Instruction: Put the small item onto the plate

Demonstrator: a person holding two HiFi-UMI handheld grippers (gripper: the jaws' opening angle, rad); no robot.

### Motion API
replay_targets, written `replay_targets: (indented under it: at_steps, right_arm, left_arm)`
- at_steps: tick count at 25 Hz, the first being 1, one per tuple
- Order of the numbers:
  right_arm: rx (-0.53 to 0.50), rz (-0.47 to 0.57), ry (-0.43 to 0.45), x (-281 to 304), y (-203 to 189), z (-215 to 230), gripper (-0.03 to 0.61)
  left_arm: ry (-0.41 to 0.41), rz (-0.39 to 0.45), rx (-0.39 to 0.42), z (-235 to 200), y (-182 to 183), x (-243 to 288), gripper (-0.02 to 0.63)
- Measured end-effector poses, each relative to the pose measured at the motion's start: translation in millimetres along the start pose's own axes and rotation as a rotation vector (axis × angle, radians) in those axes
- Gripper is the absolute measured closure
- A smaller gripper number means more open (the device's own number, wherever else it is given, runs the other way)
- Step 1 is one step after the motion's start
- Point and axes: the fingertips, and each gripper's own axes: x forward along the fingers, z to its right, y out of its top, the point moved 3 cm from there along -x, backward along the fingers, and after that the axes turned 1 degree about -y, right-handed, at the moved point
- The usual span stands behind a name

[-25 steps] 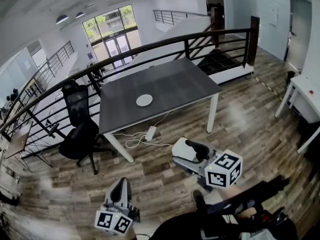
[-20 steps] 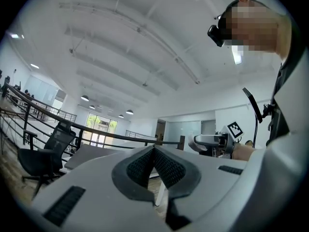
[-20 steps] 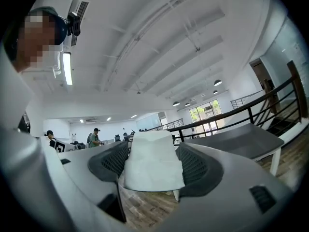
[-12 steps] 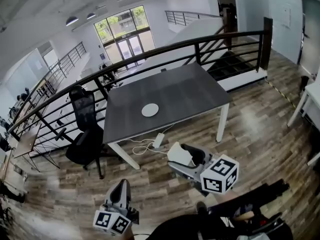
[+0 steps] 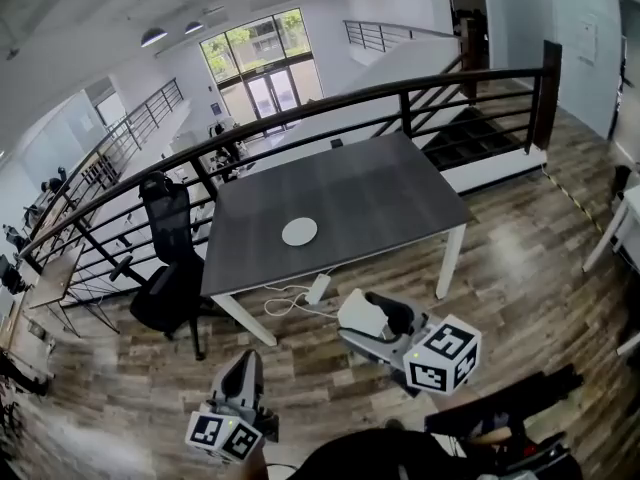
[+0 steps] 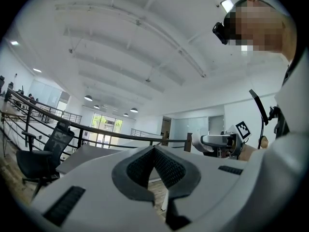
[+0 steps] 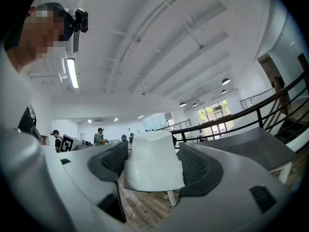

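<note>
White and soft-looking, the small item (image 7: 153,164) sits pinched between the jaws of the right gripper (image 7: 153,149), its top poking out above the jaw tips. In the head view this gripper (image 5: 364,310) is held low in front of the person, over the wood floor (image 5: 520,268). It lies roughly level and points left and forward, toward the near edge of the dark grey surface (image 5: 380,188), with the item (image 5: 356,316) at its front end. The left gripper (image 5: 243,368) hangs lower and closer to the body, pointing forward. Its own view shows the jaws pressed together (image 6: 154,150) with nothing between them, tilted up toward the ceiling.

The plate (image 5: 299,232), round and white, lies alone on the surface toward its near left part, well apart from both grippers. A black office chair (image 5: 165,268) stands by the surface's left end, and a dark railing (image 5: 300,118) runs behind. A power strip (image 5: 318,288) with white cables lies on the floor under the near edge, between the grippers and the plate.
</note>
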Motion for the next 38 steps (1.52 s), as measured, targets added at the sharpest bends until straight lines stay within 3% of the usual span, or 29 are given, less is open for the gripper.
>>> replay_targets:
  at_steps: [6,14,18,26,38]
  right_arm:
    - [-0.017,-0.014,0.038,-1,5,38,0.243]
    - [0.011,-0.029,0.024,14,3,73,0.244]
    - [0.013,-0.041,0.009,30,3,88,0.243]
    - [0.001,-0.033,-0.040,81,12,98,0.242]
    - [-0.008,-0.053,-0.109,158,6,121,0.242]
  left_arm:
    - [0.026,0.021,0.012,17,-2,34,0.609]
    - [0.070,-0.002,0.012,6,-8,57,0.609]
    - [0.078,-0.020,0.019,-11,-7,74,0.609]
    - [0.015,-0.011,0.040,-70,9,107,0.609]
    - [-0.041,0.031,0.006,-155,17,149,0.609]
